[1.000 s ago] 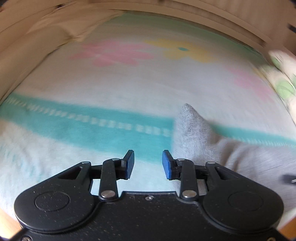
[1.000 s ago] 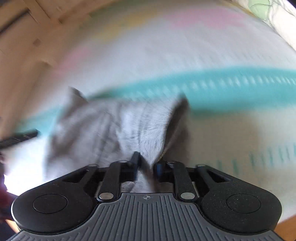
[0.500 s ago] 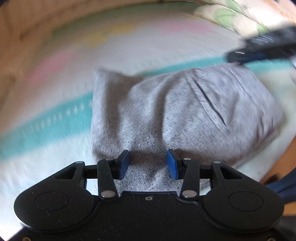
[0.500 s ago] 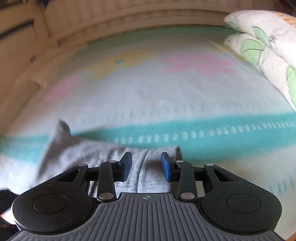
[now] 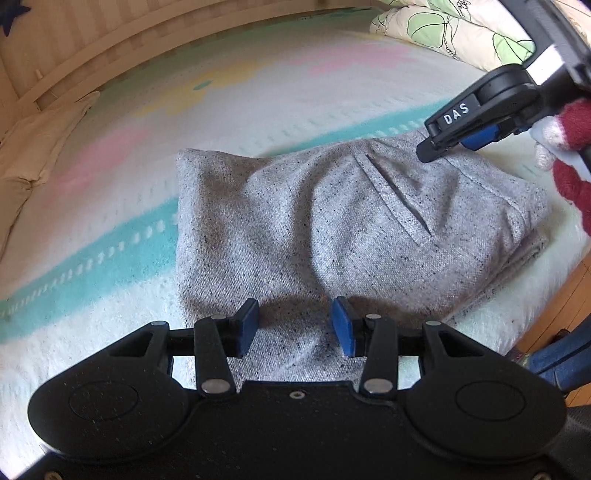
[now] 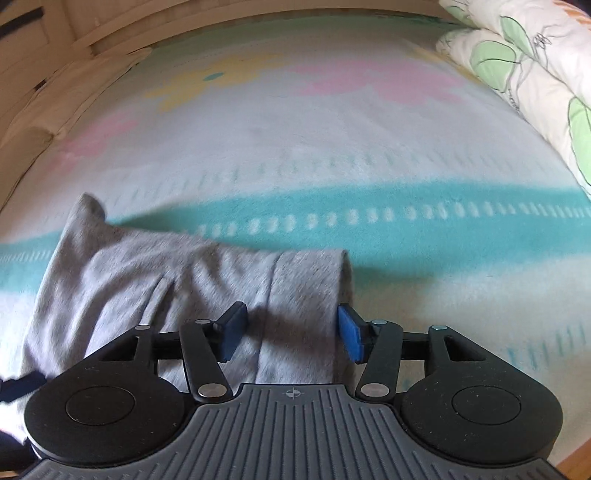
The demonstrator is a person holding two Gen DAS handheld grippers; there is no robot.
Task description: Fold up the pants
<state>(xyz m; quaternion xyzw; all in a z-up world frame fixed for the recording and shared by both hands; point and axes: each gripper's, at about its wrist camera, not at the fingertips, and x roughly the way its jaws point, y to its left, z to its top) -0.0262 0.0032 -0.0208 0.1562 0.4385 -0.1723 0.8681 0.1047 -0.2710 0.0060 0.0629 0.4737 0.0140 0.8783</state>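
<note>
The right gripper (image 6: 289,330) has let go; both it and the left gripper (image 5: 294,326) now have released jaws over the folded pants (image 5: 332,229) on the bed (image 5: 258,96), so folding seems finished

We see a fleecy blanket (image 6: 332,155) with a teal stripe and pink and yellow flowers spread over the bed; a rolled duvet (image 6: 535,77) printed with green leaves lies along its right edge; a beige pillow (image 5: 33,147) rests against the wooden slatted frame (image 5: 122,33) at left.
</note>
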